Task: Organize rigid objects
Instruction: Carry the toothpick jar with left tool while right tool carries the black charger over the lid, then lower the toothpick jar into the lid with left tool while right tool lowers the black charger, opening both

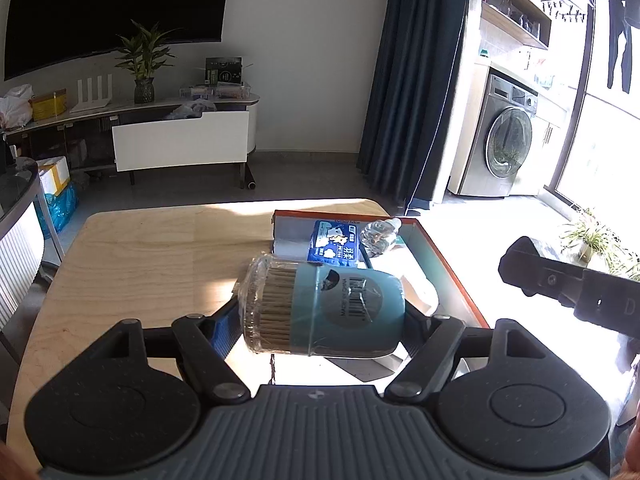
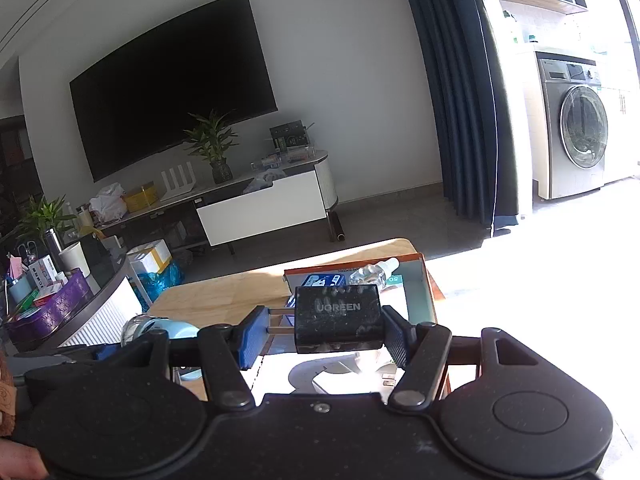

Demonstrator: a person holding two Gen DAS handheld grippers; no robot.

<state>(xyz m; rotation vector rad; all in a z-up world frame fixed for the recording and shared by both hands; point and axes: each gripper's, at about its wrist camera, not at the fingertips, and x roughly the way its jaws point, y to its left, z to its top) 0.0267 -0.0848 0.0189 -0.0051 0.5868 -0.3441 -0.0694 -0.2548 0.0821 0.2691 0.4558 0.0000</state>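
Blue pads of my left gripper [image 1: 320,316] clamp the toothpick jar [image 1: 324,310] at frame centre; my right gripper [image 2: 324,330] pinches a black charger [image 2: 338,318]. Both hang before the orange-rimmed box [image 1: 448,268], where a tissue pack [image 1: 334,242] and bottle [image 1: 378,236] already lie; these two remain.

Each hand-held gripper [image 1: 320,312] [image 2: 320,332] is matte black, with round pivot discs, silver rivets, a ribbed grey base and seemingly blue finger pads [image 2: 250,338].
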